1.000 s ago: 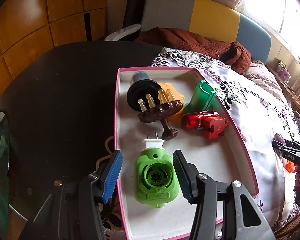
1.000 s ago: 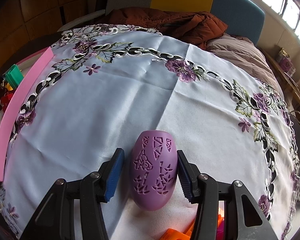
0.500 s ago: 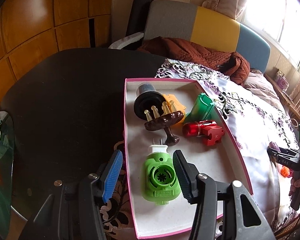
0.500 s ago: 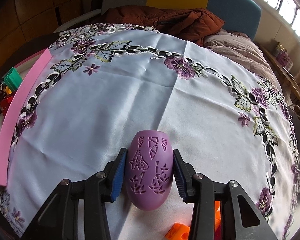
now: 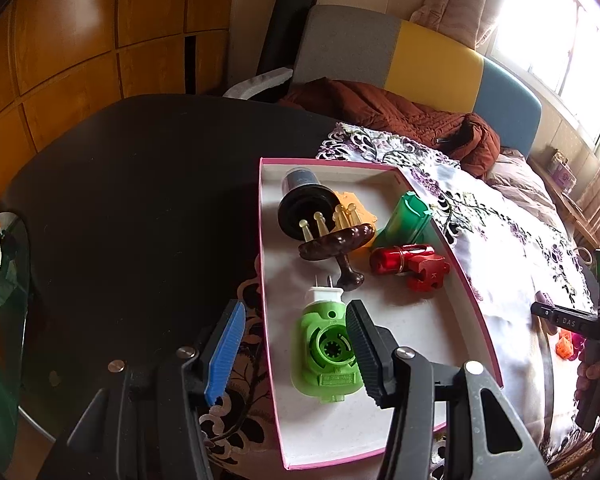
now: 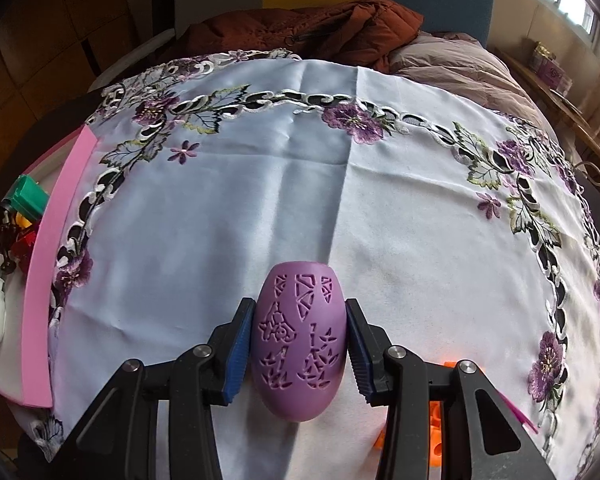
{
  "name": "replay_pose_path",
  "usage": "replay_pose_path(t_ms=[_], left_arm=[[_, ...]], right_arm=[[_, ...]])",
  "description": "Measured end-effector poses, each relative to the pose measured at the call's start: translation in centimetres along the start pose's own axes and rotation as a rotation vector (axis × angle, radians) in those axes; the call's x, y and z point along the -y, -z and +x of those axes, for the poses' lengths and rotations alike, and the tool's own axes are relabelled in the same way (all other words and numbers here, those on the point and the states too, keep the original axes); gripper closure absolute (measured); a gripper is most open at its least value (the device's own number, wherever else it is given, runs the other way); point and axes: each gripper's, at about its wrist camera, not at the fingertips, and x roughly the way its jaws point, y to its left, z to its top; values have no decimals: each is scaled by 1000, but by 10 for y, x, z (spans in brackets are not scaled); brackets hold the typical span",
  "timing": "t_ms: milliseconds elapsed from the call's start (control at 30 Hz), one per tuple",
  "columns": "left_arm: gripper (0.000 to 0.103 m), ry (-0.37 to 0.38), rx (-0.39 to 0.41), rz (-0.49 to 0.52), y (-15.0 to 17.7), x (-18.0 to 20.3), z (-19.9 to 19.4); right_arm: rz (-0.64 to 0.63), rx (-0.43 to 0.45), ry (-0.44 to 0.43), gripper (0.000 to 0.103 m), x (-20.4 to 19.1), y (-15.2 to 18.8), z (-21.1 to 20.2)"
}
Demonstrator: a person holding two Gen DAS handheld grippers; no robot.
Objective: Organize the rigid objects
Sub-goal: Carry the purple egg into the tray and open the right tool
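With its jaws having just been closing, the right gripper [image 6: 298,344] now clamps the purple egg [image 6: 299,340] at bottom centre of its view; both pads [image 6: 238,346] sit flat on the egg's sides. Grip is across the narrow axis, probably so the cut-out shell doesn't roll out. Egg looks to be resting on the cloth [image 6: 260,184] or barely off it, can't tell which. Orange bits [image 6: 440,412] poke out under the right jaw, lower right.

Left gripper [image 5: 296,344] is released and holding nothing: jaws wide, one over the tray, the other outside its left wall, above the dark table. Green plug [image 5: 328,348] lies flat in the tray [image 5: 478,320] near the lower middle, just beside the right jaw, prongs pointing up-frame. Reads as a finished drop-off.

Further up the tray: brown stand [image 5: 336,246], red clamp [image 5: 408,266], green case [image 5: 406,220] leaning by the right wall, black cup [image 5: 306,204] at the top. Things are bunched at the far end, so the near right of the tray is free, a likely spot for the egg.

Far back: a brown jacket [image 5: 400,120] on the sofa.
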Motion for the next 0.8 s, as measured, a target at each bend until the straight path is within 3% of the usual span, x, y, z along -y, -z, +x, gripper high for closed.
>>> replay_pose_path(t_ms=[233,500,800], left_arm=[[50,3,-3,-7,0,-3,0],[50,-10,5,-33,0,-11,1],[50,-21,-8,-47,1,-19,6]], right_arm=[[-61,79,-93,59,-44,-5,-30],[-196,171,-280,59,-125,-11,-75],[-343,100,-428,59,-231,-2,-57]])
